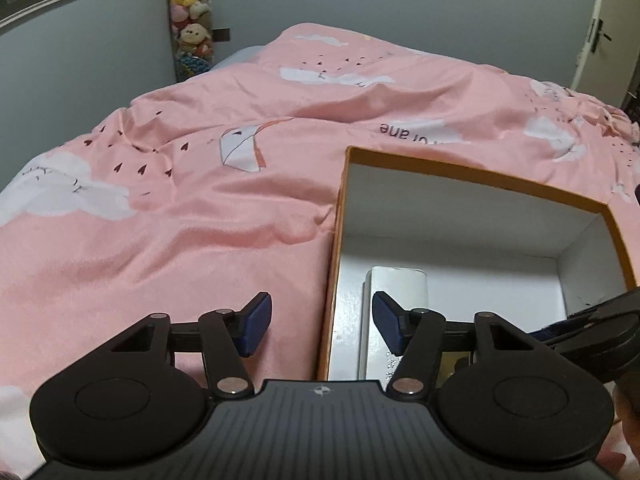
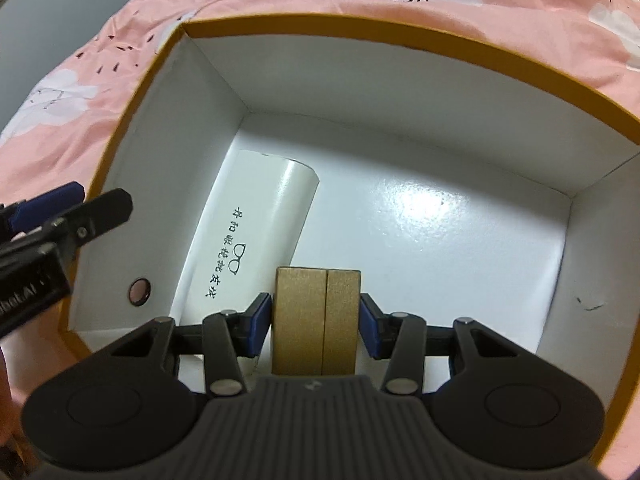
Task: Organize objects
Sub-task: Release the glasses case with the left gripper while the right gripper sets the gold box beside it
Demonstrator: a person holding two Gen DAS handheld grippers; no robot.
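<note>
Two tongs in play, both over an open box (image 2: 224,80) with orange rim and white inside, sitting on a bed under a pink quilt (image 1: 160,248).

Right tongs (image 2: 316,326): clenched on a gold block (image 2: 316,320); blue pads (image 2: 256,328) press its left and right faces. Block has a seam down the middle and hangs inside the box, near the 6 o'clock wall in the right wrist view. Can't tell whether it touches the floor.

White case (image 2: 256,240) already lies flat on the box floor, at about 9 o'clock from the block, running along the left wall. Black print and a glasses icon on top. Its near end passes under the left pad of the right tongs. Small round hole (image 2: 139,291) in the left wall, beside the case.

Left tongs (image 1: 322,326): released, nothing between the pads. They straddle the box's left wall in the left wrist view, one pad (image 1: 256,328) over the quilt, the other over the white case (image 1: 396,288) inside. In the right wrist view they show at 9 o'clock, above the box rim.

Background in the left wrist view: grey wall, a column of plush toys (image 1: 190,12) at 11 o'clock, a door (image 1: 608,32) at 2 o'clock.
</note>
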